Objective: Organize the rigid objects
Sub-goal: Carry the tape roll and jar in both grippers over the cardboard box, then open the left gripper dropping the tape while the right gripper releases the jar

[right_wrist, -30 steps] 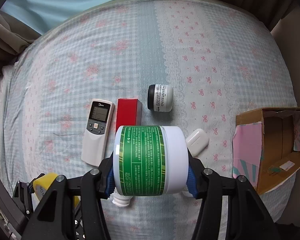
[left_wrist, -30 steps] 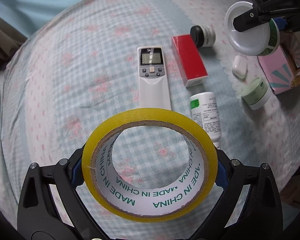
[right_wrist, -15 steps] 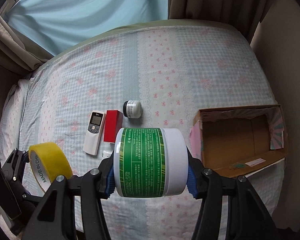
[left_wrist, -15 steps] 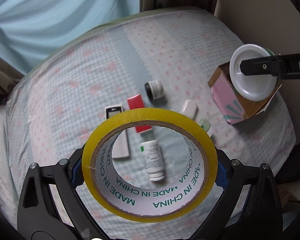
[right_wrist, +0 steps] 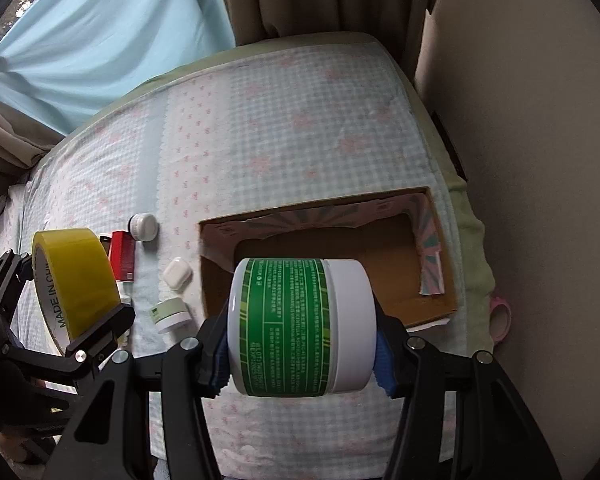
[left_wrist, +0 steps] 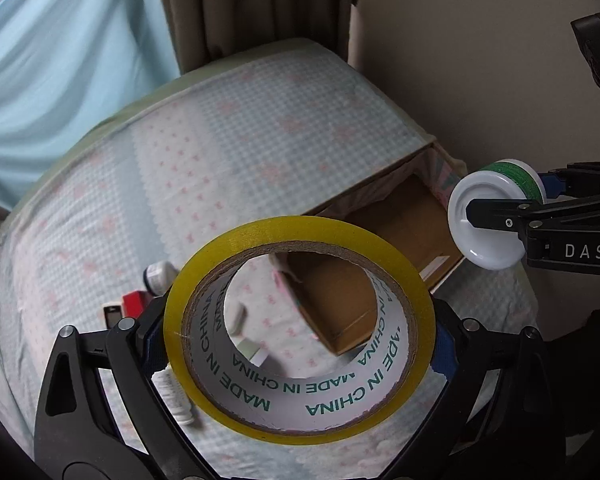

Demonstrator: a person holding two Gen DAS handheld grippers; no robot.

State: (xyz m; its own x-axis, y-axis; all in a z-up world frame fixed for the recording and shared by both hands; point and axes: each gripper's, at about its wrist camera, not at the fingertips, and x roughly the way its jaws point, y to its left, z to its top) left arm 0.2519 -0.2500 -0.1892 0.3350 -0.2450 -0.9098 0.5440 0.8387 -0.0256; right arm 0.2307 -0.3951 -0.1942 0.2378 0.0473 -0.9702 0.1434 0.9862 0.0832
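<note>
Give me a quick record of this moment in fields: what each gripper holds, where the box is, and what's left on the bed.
left gripper: shut on yellow tape roll, held upright, core facing the camera
right gripper: shut on green-labelled white jar, held on its side
cardboard box: open, on the bed's right side, nothing visible inside
bedsheet: blue check with pink flowers
left on the bed: red box, black-lidded white jar, white earbud case, small green jar
</note>
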